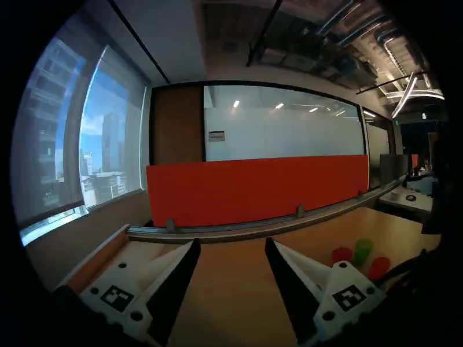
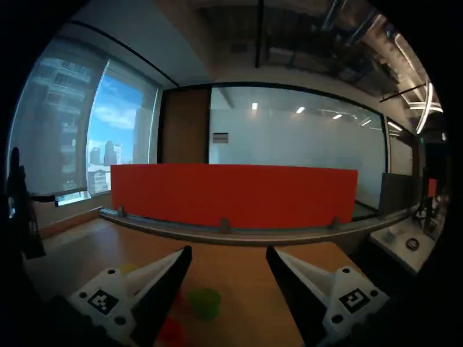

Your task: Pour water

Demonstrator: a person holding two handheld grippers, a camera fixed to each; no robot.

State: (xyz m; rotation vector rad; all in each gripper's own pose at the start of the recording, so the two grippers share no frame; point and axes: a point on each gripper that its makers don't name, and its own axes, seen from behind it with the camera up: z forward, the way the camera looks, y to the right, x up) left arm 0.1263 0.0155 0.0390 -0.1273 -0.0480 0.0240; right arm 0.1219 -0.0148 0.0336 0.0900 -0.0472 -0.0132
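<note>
Left tool (image 1: 231, 242) and right tool (image 2: 228, 250), both spread and empty, hover near the green cup (image 2: 204, 302), probably light, stiff plastic; grip its sidewall.

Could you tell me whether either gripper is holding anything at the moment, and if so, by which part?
Nothing is held: the left gripper and the right gripper are both open and empty.

Both views look low across the desk (image 1: 231, 283) toward the red divider (image 1: 254, 188).
</note>
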